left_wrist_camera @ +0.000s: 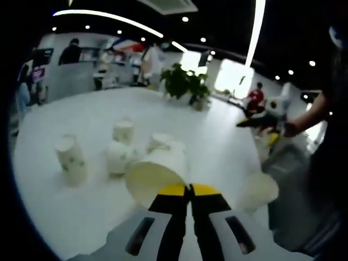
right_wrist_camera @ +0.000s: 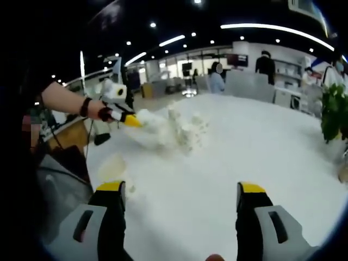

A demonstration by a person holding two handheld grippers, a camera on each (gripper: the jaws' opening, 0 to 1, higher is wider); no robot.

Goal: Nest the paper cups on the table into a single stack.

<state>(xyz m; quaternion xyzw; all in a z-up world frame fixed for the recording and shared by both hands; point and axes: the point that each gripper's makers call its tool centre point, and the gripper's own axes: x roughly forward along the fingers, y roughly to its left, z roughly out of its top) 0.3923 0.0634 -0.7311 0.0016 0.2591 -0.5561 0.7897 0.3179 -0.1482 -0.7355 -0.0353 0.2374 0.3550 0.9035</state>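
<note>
In the left gripper view, my left gripper (left_wrist_camera: 190,190) is shut on the rim of a white paper cup (left_wrist_camera: 155,175), which tilts with its mouth toward the camera. Behind it several paper cups stand on the white table (left_wrist_camera: 81,212): one at the left (left_wrist_camera: 70,160), one further back (left_wrist_camera: 123,130), another between them (left_wrist_camera: 117,157). Another cup (left_wrist_camera: 260,190) lies to the right of the jaws. The right gripper (left_wrist_camera: 266,122) hovers far right in a hand. In the right gripper view, my right gripper (right_wrist_camera: 181,190) stands open over bare table, and the left gripper (right_wrist_camera: 122,115) holds its cup (right_wrist_camera: 149,126) beside the cup group (right_wrist_camera: 187,130).
A potted plant (left_wrist_camera: 185,81) stands at the table's far side, also seen as a plant (right_wrist_camera: 334,111) at the right edge. A blurred cup (right_wrist_camera: 111,166) lies near the table's left edge. People and counters fill the background beyond the table.
</note>
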